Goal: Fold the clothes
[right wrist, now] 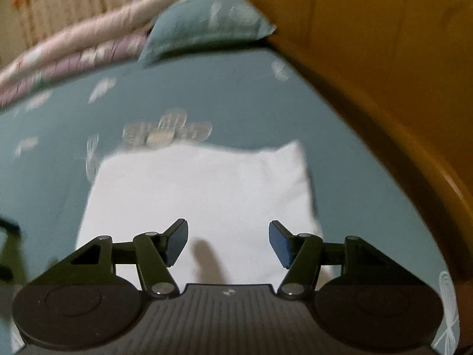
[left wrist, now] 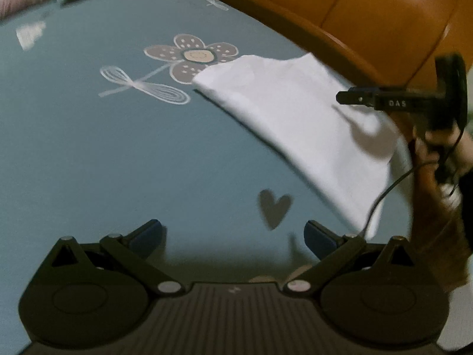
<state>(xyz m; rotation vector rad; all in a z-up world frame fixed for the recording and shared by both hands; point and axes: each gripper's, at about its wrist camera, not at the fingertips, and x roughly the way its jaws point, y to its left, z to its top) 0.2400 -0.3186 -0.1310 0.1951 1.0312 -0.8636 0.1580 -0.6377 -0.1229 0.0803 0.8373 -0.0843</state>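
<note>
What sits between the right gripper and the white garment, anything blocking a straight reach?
Nothing visible does. The right gripper hangs open directly over the near part of the folded white garment, with only its shadow on the cloth. The teal pillow lies far beyond it, by the wooden bed frame.

Folded cloth (right wrist: pixel 201 195) lies on the bedsheet (left wrist: pixel 103 162), just ahead of my right gripper (right wrist: pixel 228 241). My left gripper (left wrist: pixel 233 238) hangs over bare sheet, w/ the cloth to its right. Pillow (right wrist: pixel 207 23) sits at far end, blankets (right wrist: pixel 74 53) to its left. Headboard (right wrist: pixel 369 59) runs along the right edge.
</note>
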